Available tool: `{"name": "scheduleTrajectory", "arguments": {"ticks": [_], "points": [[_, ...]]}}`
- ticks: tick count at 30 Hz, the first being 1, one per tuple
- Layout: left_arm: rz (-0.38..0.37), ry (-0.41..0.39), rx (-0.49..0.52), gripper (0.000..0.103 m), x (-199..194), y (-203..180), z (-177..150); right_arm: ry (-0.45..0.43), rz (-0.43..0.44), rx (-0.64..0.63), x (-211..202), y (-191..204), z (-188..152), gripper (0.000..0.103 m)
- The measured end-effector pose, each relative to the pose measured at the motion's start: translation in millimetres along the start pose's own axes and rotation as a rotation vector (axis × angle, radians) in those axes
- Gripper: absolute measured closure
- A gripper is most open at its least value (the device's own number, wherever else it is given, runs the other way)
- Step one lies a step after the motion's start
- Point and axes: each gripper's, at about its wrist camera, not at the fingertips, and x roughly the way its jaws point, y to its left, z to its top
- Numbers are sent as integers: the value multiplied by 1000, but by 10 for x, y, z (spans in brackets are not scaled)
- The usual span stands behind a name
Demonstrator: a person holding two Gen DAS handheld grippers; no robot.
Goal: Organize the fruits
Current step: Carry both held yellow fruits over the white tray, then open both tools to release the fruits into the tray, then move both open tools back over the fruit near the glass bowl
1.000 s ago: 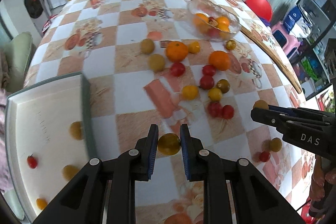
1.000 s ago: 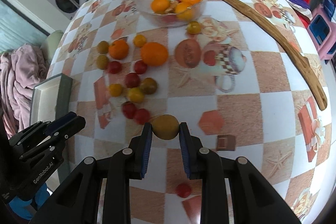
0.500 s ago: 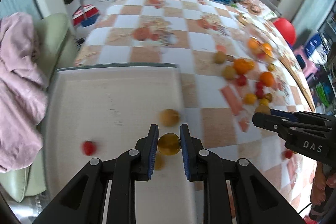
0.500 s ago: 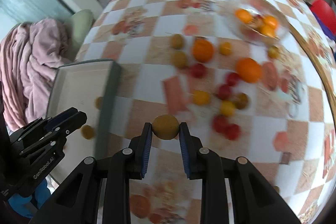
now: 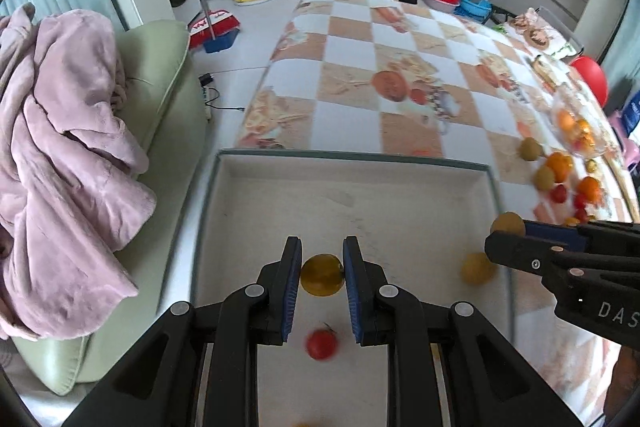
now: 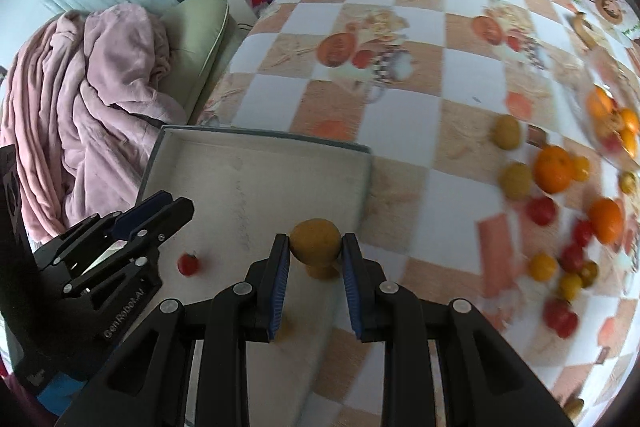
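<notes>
Above tray (image 5: 352,159): two gripped fruits (image 5: 322,275)

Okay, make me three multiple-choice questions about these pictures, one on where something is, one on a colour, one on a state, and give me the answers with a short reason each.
1. Where does the small red tomato lie?
A. in the shallow grey-rimmed tray
B. in the clear glass bowl
C. on the pink blanket

2. What colour is the round fruit in the left gripper?
A. red
B. dark yellow
C. purple

3. How is the right gripper?
A. wide open and empty
B. shut on a round yellow-brown fruit
C. shut on an orange

Answers:
1 A: the tomato lies on the tray's pale floor, below the left gripper.
2 B: the fruit between the blue pads is dark yellow.
3 B: both pads press the fruit's sides, over the tray's edge.
</notes>
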Motion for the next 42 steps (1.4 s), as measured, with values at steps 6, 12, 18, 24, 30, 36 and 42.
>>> {"name": "scheduleTrajectory", "arguments": {"ticks": [6,12,18,24,30,36,42], "points": [[11,36,0,80,205,94,23,29,-17,3,265,90,141,75],[17,55,15,80,292,111,-13,53,-36,0,418,109,184,74],[48,57,67,80,307,42,-24,64,-53,-8,485,103,199,74],[102,35,90,38,282,31,-38,54,-28,-4,452,102,230,59],[98,21,110,33,236,-12,-79,-10,-11,-2,232,96,212,30],[80,7,131,33,117,-144,-67,-57,-4,32,-36,-19,118,22],[56,-9,186,33,-25,-439,-60,-82,-39,123,-316,-400,-77,22]]}}
